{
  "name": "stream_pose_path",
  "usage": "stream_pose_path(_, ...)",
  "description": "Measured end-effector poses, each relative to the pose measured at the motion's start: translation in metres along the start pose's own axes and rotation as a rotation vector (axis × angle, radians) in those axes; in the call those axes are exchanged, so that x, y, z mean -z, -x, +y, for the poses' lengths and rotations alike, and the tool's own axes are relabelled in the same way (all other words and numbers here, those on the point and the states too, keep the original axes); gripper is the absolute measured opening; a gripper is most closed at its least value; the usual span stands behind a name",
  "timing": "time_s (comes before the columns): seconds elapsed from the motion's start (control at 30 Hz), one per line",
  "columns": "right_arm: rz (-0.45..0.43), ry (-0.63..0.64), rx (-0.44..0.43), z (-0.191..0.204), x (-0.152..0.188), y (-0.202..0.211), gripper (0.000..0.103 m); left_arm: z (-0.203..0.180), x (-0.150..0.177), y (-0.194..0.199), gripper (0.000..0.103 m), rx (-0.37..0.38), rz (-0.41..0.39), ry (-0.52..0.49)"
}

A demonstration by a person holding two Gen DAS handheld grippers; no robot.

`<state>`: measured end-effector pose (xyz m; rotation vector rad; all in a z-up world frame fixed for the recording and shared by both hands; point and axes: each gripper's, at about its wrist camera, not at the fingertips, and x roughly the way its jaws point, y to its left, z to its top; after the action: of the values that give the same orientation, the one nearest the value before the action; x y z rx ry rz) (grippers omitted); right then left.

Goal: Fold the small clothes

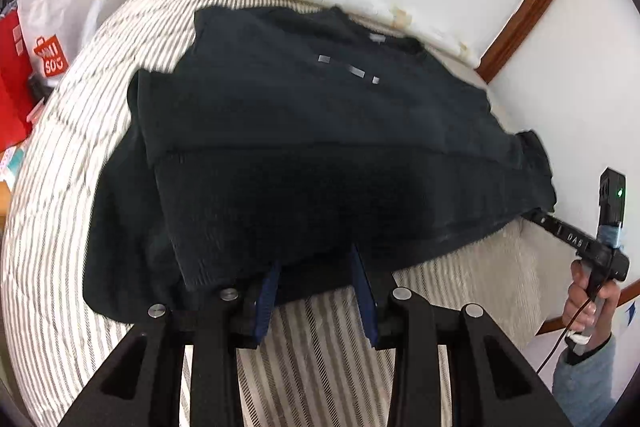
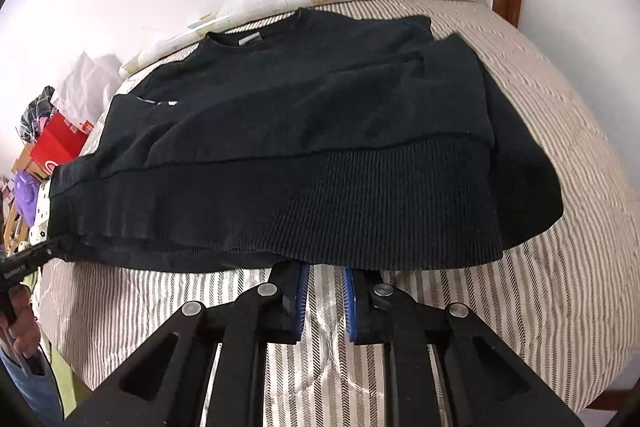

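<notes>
On striped bed (image 2: 560, 187): black sweater (image 2: 300, 131) flat, collar toward wall; both claws released

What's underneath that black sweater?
The black sweater lies on a striped bedcover, which shows all around it. Its own folded-in side hides whatever fabric layers lie beneath; nothing else is visible under it.

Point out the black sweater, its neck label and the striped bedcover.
black sweater (image 2: 280, 131): right wrist view, chest panel.
neck label (image 2: 249, 41): right wrist view, tag inside the collar.
striped bedcover (image 2: 560, 307): right wrist view, bare stretch.
</notes>
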<state>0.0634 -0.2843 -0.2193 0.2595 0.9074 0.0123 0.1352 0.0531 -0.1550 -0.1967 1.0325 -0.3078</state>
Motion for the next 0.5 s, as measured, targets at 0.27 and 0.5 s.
stream_pose_path(0.27, -0.057, 0.006, -0.013, 0.004, -0.023, 0.010, 0.014, 0.000, -0.023, 0.017, 0.032, 0.048, -0.091, -0.006)
stream_pose_path(0.5, -0.099, -0.003, -0.034, 0.007, -0.057, 0.001, 0.014, 0.004, -0.047, 0.017, 0.032, 0.070, -0.144, 0.015)
